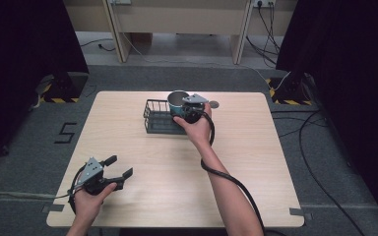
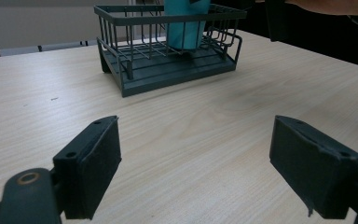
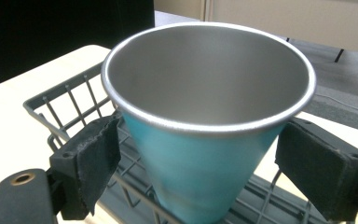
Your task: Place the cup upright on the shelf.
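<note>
Near the table (image 1: 256, 162)'s front left corner: left gripper (image 1: 118, 167), spread wide, holding nothing. Toward the back edge: wire basket (image 1: 153, 118), teal cup (image 3: 200, 154) standing inside, right gripper (image 3: 196, 161) spread around it, pads apparently not touching.

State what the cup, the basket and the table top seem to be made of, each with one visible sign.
Cup: likely metal, brushed silver inside with a rolled rim, teal coat outside. Basket: probably coated wire, thin dark grey-green rods over a solid tray. Table top: pale wood or wood-look laminate, with fine straight grain.
</note>
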Tool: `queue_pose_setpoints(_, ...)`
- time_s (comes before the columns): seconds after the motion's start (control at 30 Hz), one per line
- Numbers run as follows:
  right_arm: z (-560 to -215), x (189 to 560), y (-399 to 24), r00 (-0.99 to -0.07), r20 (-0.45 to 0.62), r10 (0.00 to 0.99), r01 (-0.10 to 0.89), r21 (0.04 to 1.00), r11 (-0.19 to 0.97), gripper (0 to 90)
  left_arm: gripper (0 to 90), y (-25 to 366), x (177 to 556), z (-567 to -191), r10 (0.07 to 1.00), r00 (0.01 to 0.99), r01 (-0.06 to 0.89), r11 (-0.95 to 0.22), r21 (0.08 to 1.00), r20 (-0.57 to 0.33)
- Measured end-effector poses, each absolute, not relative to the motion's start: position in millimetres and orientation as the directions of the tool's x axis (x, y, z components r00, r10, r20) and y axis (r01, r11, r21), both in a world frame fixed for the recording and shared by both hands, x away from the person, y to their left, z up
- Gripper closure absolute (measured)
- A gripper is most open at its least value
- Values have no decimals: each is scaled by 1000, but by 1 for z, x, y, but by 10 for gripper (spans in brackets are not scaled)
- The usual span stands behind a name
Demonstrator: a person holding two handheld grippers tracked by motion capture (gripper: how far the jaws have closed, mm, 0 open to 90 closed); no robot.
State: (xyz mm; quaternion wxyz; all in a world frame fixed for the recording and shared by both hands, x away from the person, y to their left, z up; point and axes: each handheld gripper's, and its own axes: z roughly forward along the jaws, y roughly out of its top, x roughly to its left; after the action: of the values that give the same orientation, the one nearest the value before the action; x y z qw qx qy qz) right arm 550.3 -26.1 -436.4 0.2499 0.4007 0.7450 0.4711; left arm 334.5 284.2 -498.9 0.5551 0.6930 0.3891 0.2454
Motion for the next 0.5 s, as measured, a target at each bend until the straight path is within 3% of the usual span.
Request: queue_pose_setpoints(0.5, -429, 536, -40, -565, 7, 825, 356, 904, 236, 147, 159, 284, 334, -499, 813, 576, 267, -85, 960, -88)
